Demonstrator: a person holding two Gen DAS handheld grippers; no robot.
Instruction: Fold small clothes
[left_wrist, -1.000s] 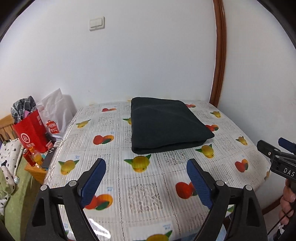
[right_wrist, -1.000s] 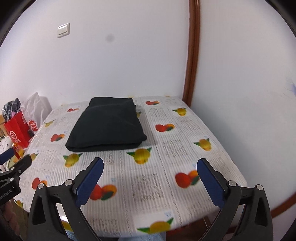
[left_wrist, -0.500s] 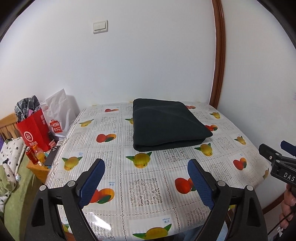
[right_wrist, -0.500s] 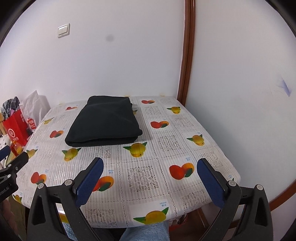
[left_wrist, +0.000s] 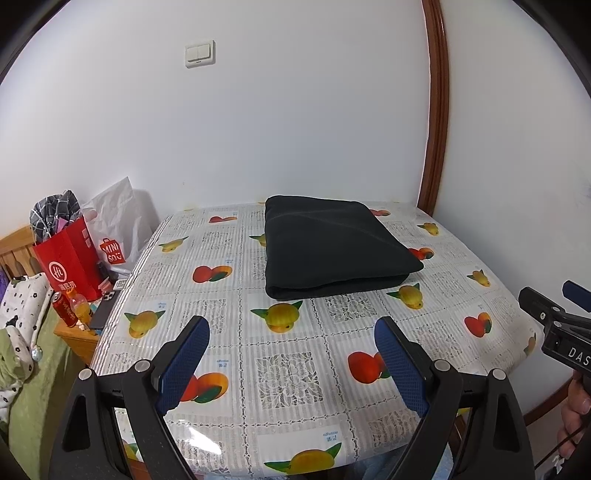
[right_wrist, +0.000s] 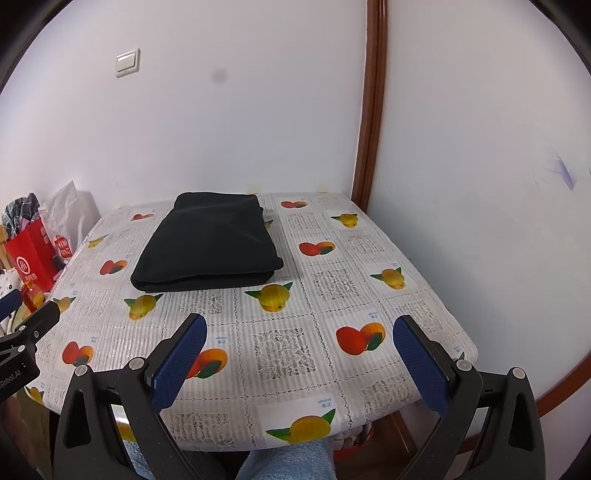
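Observation:
A black garment lies folded into a neat rectangle at the far middle of the table, which has a fruit-print cloth. It also shows in the right wrist view. My left gripper is open and empty, held back over the table's near edge. My right gripper is open and empty too, also above the near edge. Each gripper shows at the side of the other's view: the right gripper and the left gripper.
White walls meet at a brown wooden corner trim behind the table. Left of the table stand a red paper bag, a white MINISO bag, drink bottles on a wooden stand, and spotted cloth.
Both grippers have drawn back from the table and up, so more of the near edge and my knees show. The folded garment has not moved.

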